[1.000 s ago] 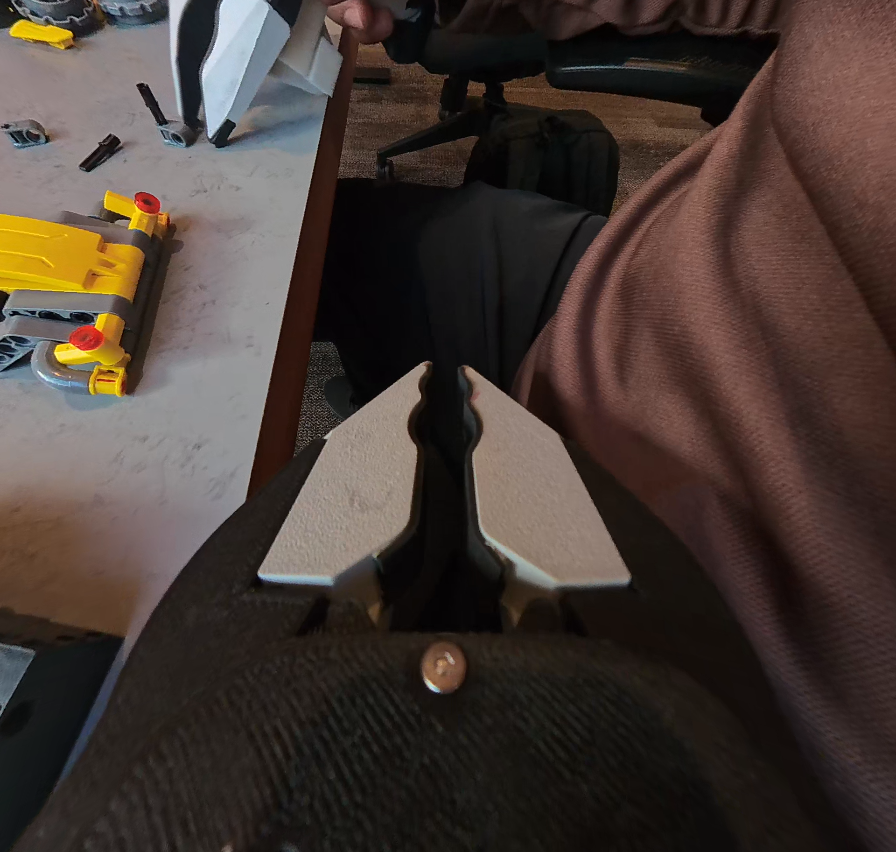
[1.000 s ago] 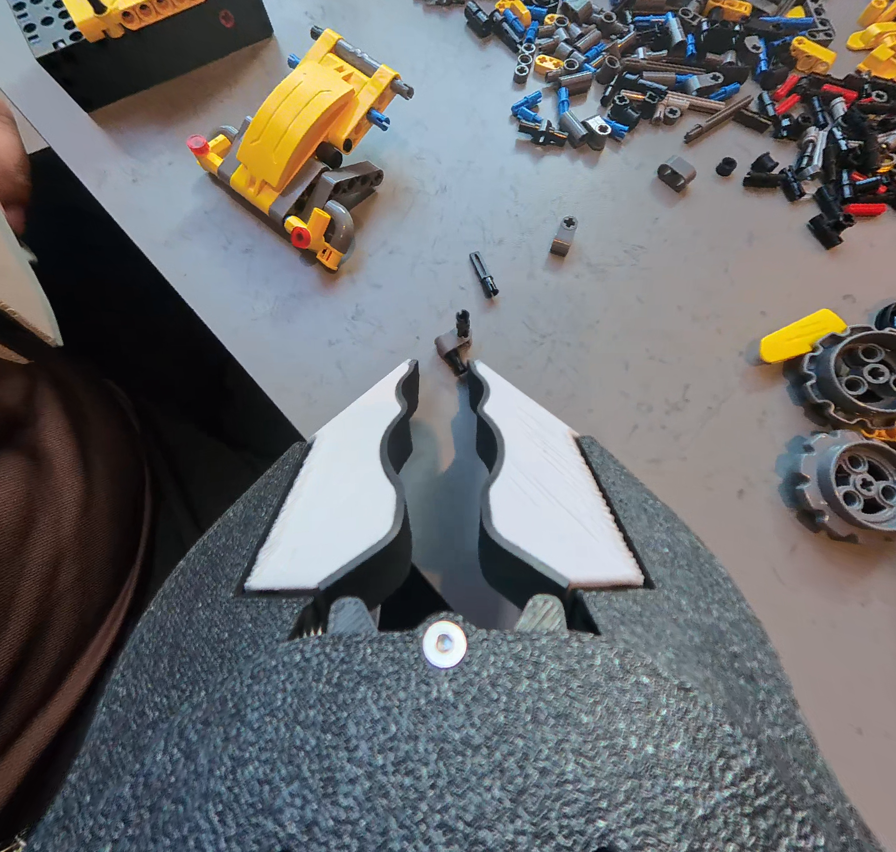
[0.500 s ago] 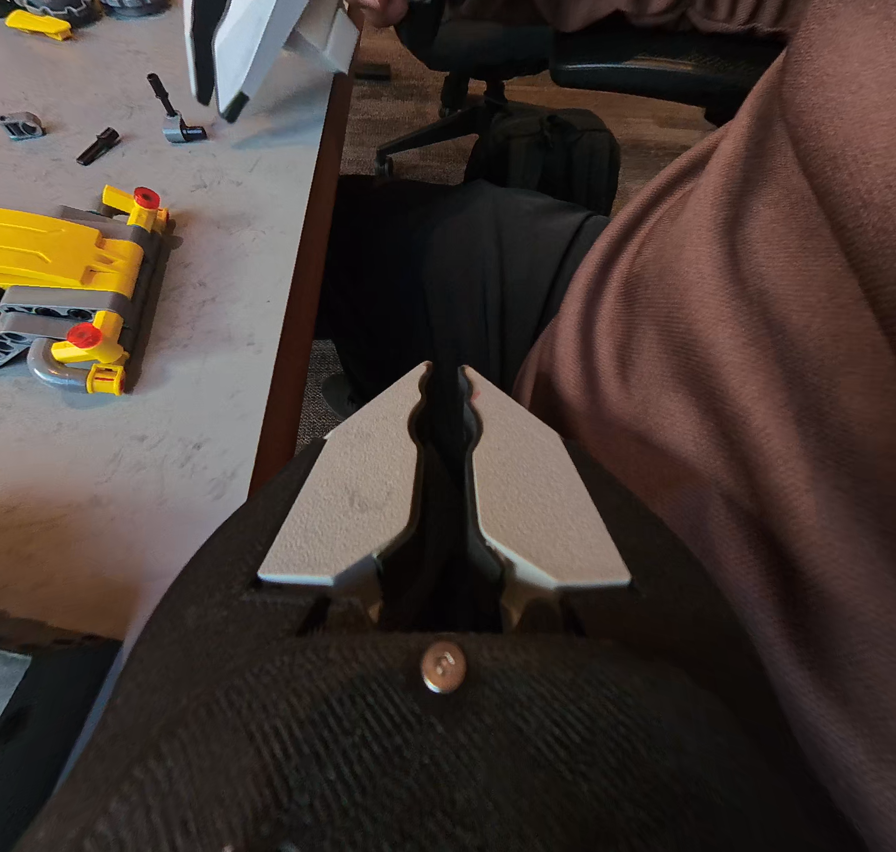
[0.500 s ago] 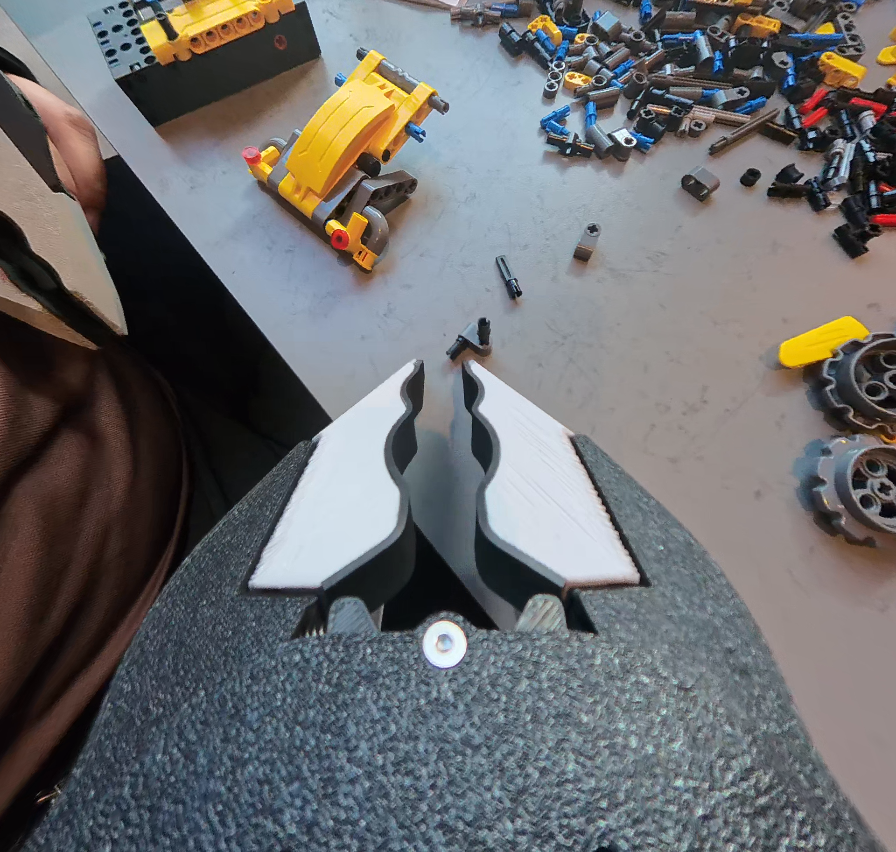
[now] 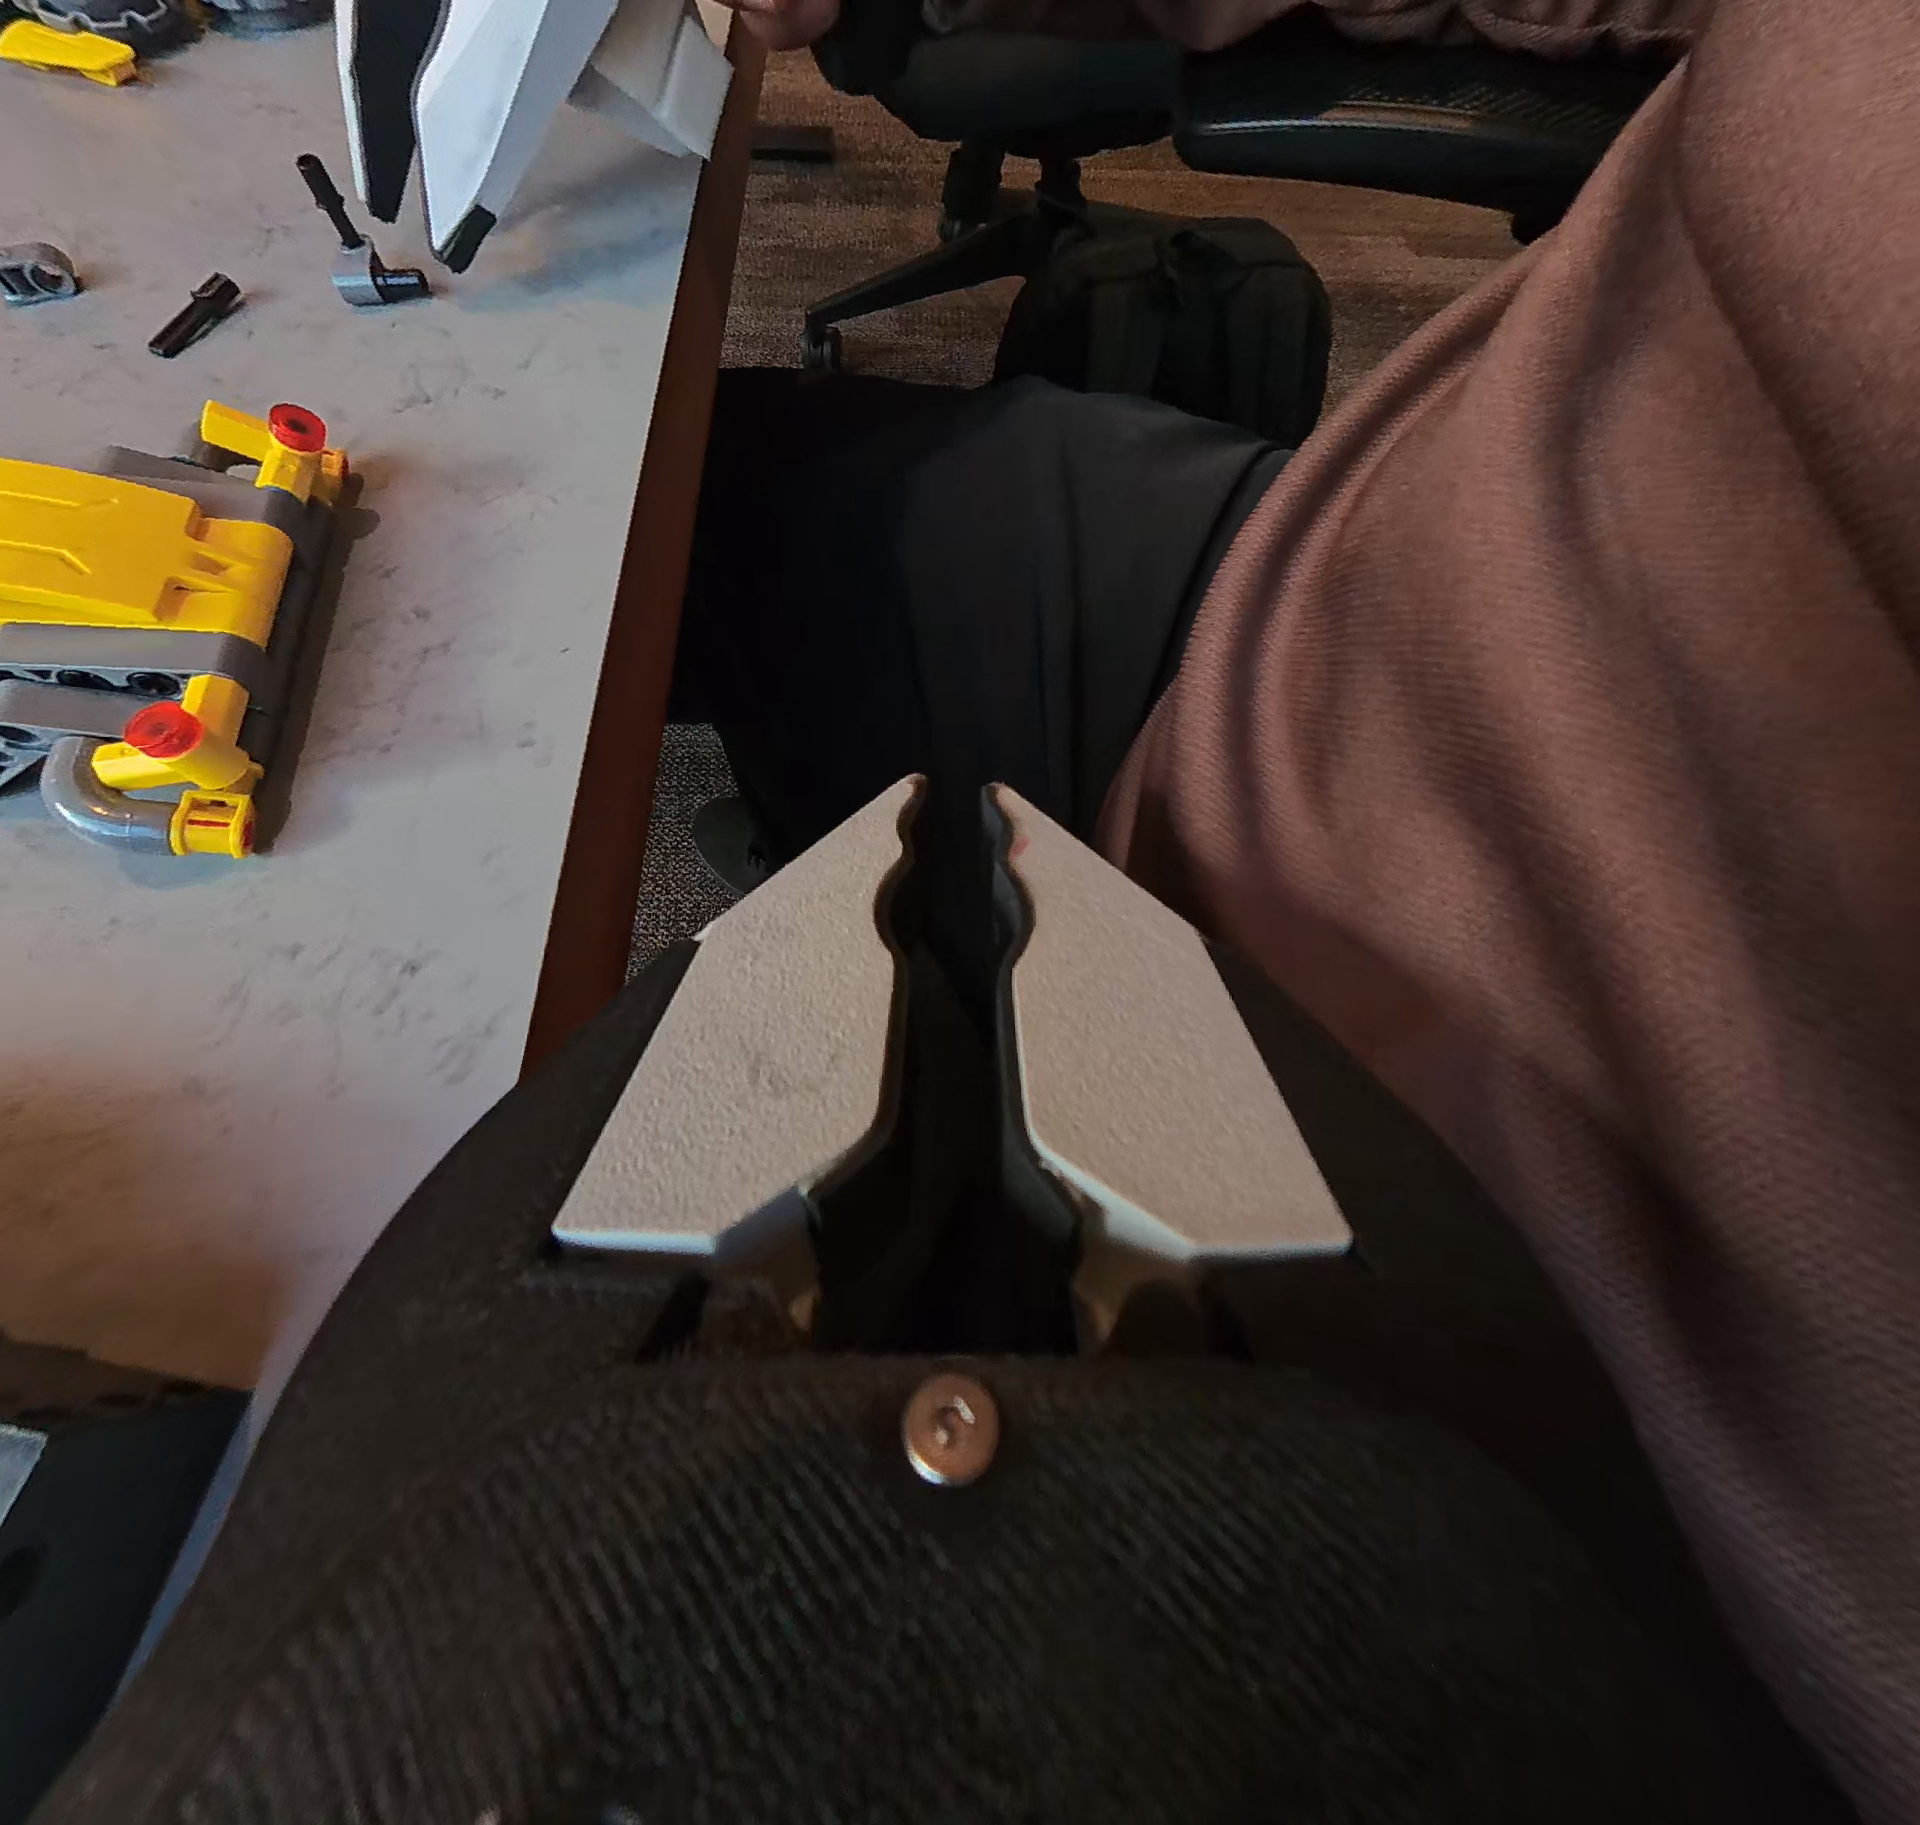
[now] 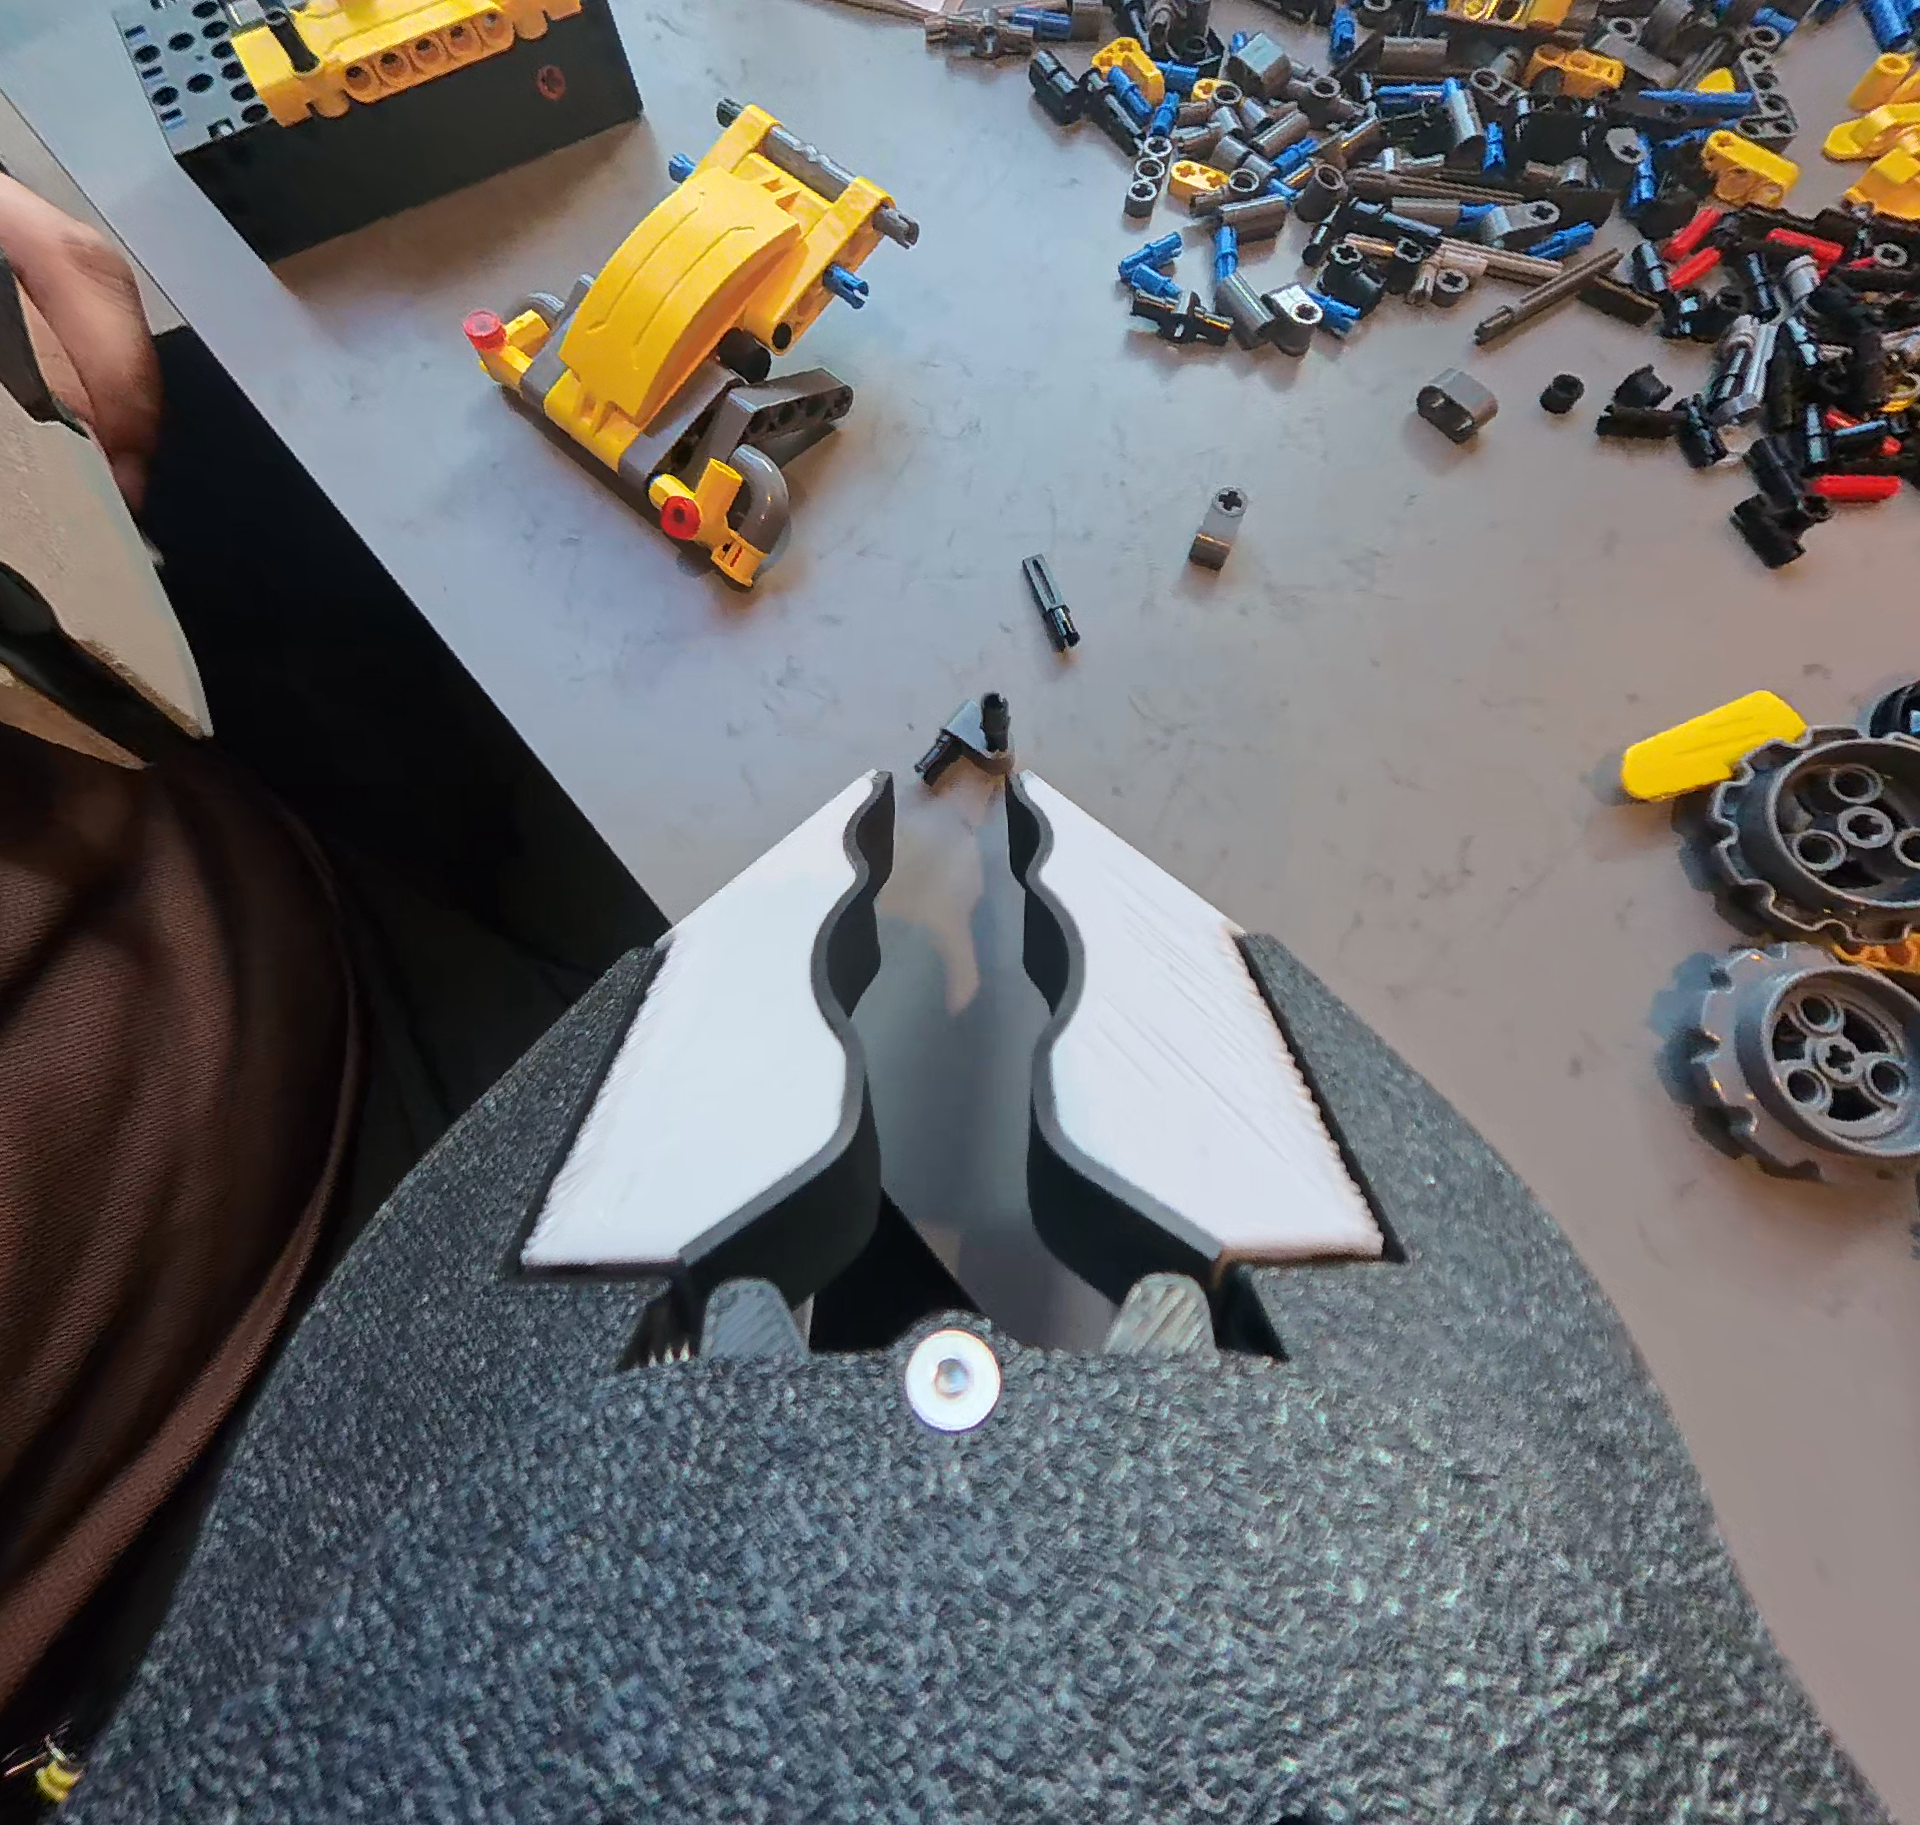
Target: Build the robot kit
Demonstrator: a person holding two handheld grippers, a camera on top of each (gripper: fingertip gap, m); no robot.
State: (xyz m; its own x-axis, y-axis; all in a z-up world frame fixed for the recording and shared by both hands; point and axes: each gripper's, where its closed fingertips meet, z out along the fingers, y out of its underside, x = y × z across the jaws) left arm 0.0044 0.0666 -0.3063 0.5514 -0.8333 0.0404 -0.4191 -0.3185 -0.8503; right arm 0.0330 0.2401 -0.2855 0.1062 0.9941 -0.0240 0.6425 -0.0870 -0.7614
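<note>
The right gripper [image 6: 948, 788] is hanging just above the grey table [image 6: 1299, 788] with its jaws a little apart and nothing between them; directly ahead of its tips a small grey angled connector with black pins [image 6: 971, 741] is lying on the table, just beside the right fingertip, though whether the two are touching cannot be told. A loose black pin [image 6: 1049, 601] is lying farther ahead, and a grey axle connector [image 6: 1218, 526] is sitting beyond it to the right. Ahead and to the left a yellow and grey brick assembly [image 6: 686, 362] is resting on the table; a black block with yellow beams [image 6: 384, 71] is standing farther off behind it. A heap of loose brick parts [image 6: 1507, 144] is spreading across the far right; two grey wheels [image 6: 1839, 944] and a yellow panel [image 6: 1709, 741] are lying to the right of the gripper.

The left gripper [image 5: 954, 799] is pointing off the table edge, over a dark trouser leg [image 5: 987, 570], with a brown sleeve [image 5: 1558, 736] to its right; its jaws are standing slightly apart, holding nothing.
</note>
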